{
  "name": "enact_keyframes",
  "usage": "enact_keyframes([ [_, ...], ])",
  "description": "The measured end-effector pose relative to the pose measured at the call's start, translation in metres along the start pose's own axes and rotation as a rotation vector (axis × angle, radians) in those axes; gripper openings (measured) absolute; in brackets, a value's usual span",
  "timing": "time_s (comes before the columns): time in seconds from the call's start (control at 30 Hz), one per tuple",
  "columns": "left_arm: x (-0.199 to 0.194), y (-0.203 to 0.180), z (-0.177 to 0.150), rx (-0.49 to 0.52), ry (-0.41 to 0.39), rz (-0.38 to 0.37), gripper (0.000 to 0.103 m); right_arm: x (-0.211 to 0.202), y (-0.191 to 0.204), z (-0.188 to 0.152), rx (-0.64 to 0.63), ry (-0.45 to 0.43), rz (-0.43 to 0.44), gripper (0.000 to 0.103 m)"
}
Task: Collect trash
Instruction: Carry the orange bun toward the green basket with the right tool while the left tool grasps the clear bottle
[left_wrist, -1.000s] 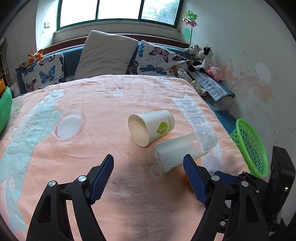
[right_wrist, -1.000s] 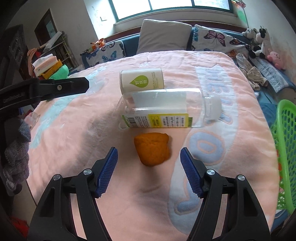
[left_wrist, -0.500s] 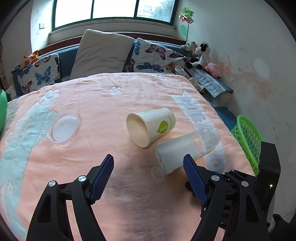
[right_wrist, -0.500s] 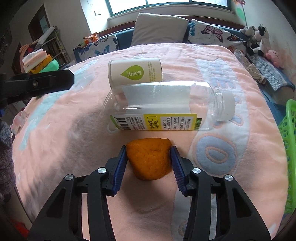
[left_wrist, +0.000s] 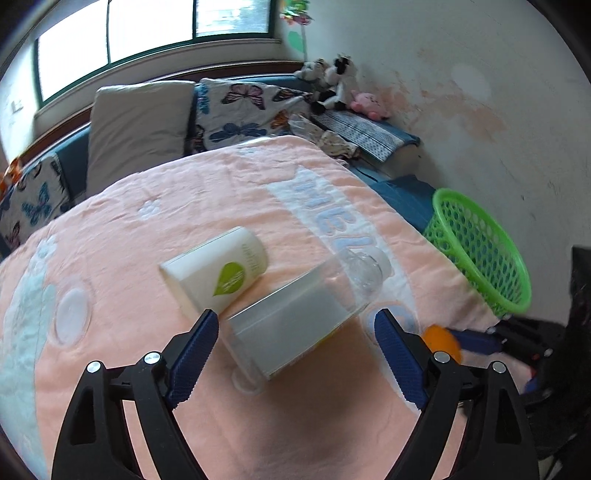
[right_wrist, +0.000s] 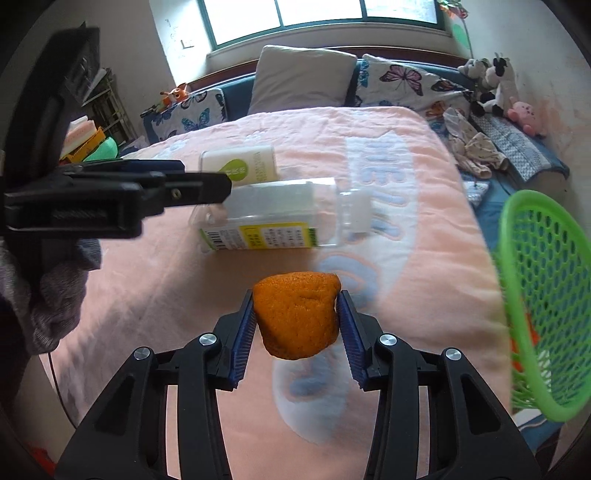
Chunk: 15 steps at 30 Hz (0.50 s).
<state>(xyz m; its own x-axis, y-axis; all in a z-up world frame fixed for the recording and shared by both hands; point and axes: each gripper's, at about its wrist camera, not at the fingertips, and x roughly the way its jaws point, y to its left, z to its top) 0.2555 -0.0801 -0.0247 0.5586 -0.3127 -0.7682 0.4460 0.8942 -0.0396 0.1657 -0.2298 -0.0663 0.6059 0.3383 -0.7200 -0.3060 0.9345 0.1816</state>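
Bottle (left_wrist: 306, 306) lies flat, cap pointing toward green basket (left_wrist: 480, 254).

A bed under a peach blanket (left_wrist: 155, 435) filled mid-frame; a paper cup (left_wrist: 218, 273) and clear plastic bottle (left_wrist: 306, 317) lay sideways, touching, at its centre.

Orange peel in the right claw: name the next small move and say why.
Probably swing the right claw rightward over the green basket before opening. It is shut on the orange peel, lifted off the pink blanket, and the basket sits just to its right.
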Motion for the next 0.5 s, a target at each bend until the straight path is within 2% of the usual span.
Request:
enact_keyframes([
  [0.33, 0.041, -0.025, 0.013, 0.179, 0.074, -0.018, 0.087, -0.042, -0.047, -0.009, 0.067, -0.040, -0.060, 0.044],
  [0.5, 0.059, -0.030, 0.020, 0.223, 0.109, -0.013, 0.087, -0.057, -0.066, -0.011, 0.101, -0.064, -0.080, 0.044],
])
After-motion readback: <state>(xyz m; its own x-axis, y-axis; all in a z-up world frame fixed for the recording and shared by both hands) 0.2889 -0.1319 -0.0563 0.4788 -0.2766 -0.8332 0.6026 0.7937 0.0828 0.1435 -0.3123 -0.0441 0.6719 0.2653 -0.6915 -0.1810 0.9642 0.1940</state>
